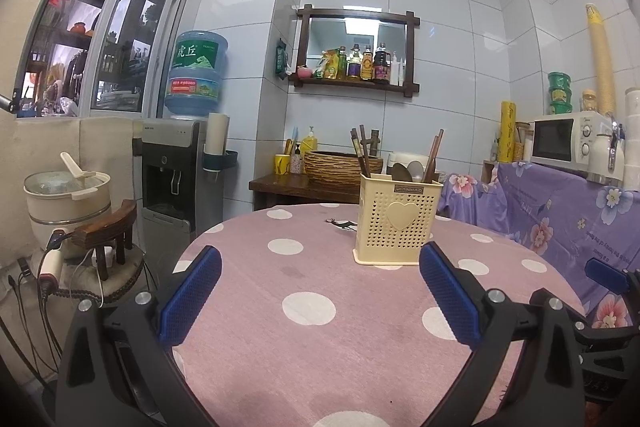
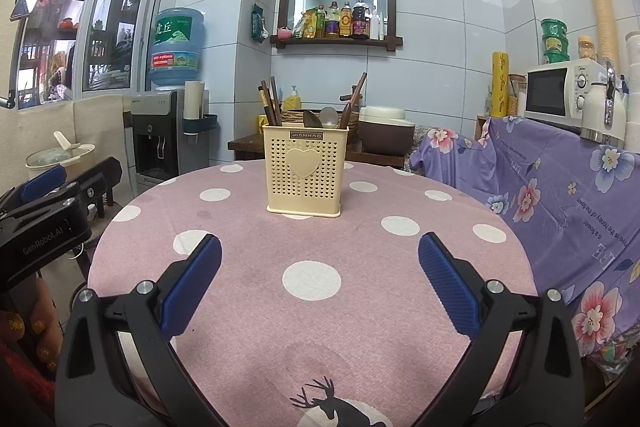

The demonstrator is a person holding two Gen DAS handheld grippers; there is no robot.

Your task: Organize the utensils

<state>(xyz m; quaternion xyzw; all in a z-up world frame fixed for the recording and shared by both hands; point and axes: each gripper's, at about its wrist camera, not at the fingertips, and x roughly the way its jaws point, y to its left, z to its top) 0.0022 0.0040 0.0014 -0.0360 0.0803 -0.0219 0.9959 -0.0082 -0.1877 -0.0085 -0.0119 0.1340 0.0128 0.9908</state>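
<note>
A cream perforated utensil holder [image 1: 398, 219] [image 2: 306, 171] with a heart on its front stands upright on the round pink polka-dot table [image 1: 320, 339] [image 2: 320, 307]. Dark chopsticks [image 1: 362, 151] [image 2: 270, 103] and spoons [image 1: 408, 171] [image 2: 322, 117] stick out of its top. My left gripper [image 1: 320, 263] hovers open over the near table, the holder just beyond its right finger. My right gripper [image 2: 320, 251] is open too, with the holder straight ahead and nothing between its blue pads [image 2: 192, 283]. Each gripper shows at the edge of the other's view.
A low wooden stand [image 1: 304, 187] with a woven basket [image 1: 342, 167] sits behind the table. A water dispenser [image 1: 176, 167] and a pot [image 1: 66, 199] are left. A purple floral cloth [image 2: 560, 195] covers a counter on the right with a microwave [image 2: 560, 91].
</note>
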